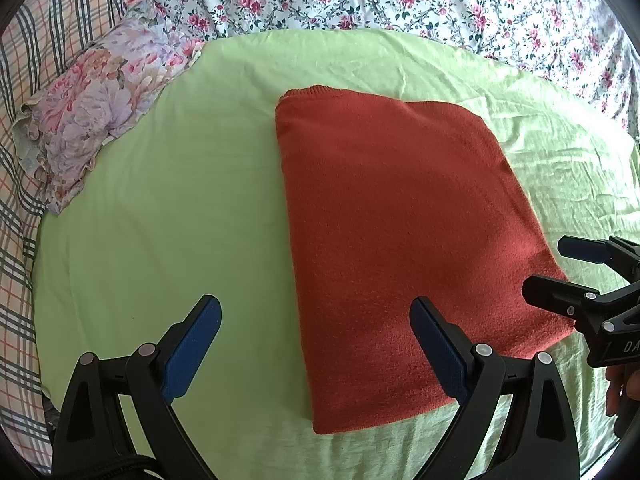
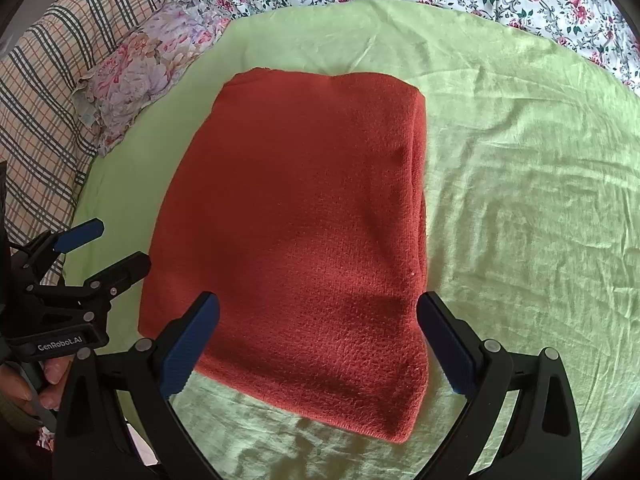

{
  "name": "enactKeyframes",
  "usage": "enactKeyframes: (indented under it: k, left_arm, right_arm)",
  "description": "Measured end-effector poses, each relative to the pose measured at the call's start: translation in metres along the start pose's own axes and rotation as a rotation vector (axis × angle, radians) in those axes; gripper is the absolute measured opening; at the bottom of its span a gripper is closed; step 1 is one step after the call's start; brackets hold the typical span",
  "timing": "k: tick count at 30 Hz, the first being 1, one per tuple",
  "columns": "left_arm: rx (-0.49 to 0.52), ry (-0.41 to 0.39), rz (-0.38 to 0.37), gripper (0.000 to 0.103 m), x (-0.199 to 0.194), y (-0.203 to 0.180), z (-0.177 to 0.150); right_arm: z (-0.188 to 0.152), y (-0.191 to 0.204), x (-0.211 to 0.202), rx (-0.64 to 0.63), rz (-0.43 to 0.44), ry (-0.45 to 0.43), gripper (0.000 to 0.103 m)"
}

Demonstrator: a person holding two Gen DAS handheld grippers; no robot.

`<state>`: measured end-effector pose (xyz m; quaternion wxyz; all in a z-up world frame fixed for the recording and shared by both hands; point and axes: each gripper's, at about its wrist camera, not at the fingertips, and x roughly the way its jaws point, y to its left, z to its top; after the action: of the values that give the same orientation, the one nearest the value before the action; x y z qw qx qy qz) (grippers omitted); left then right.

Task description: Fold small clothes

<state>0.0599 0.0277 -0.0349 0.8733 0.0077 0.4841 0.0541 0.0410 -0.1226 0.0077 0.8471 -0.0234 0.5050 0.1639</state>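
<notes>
Both claws, left claw (image 1: 316, 320) and right claw (image 2: 318, 316), gape wide and empty over the near edge of the folded rust-red knitted garment (image 1: 400, 232) on the light green bedsheet (image 1: 180, 200).

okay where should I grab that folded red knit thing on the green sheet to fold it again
Probably the folded rust-red knitted garment by its two near corners, coming from the near edge with the open left gripper and right gripper: it lies flat on the green sheet, near edge closest.
</notes>
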Motion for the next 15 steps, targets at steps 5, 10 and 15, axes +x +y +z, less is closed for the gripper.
enactKeyframes:
  k: [5, 10, 15]
  left_arm:
    - [-0.002, 0.000, -0.001, 0.096, 0.0005, 0.0001, 0.0002]
    - [-0.002, 0.004, -0.002, 0.096, 0.0015, 0.0017, 0.0025]
    - [0.000, 0.004, -0.002, 0.096, 0.0018, 0.0011, 0.0027]
  right_arm:
    - [0.0002, -0.0007, 0.0001, 0.000, 0.001, 0.000, 0.099]
    - [-0.0005, 0.0000, 0.0000, 0.000, -0.001, 0.000, 0.099]
    - [-0.0004, 0.0006, -0.0003, 0.003, -0.003, -0.001, 0.099]
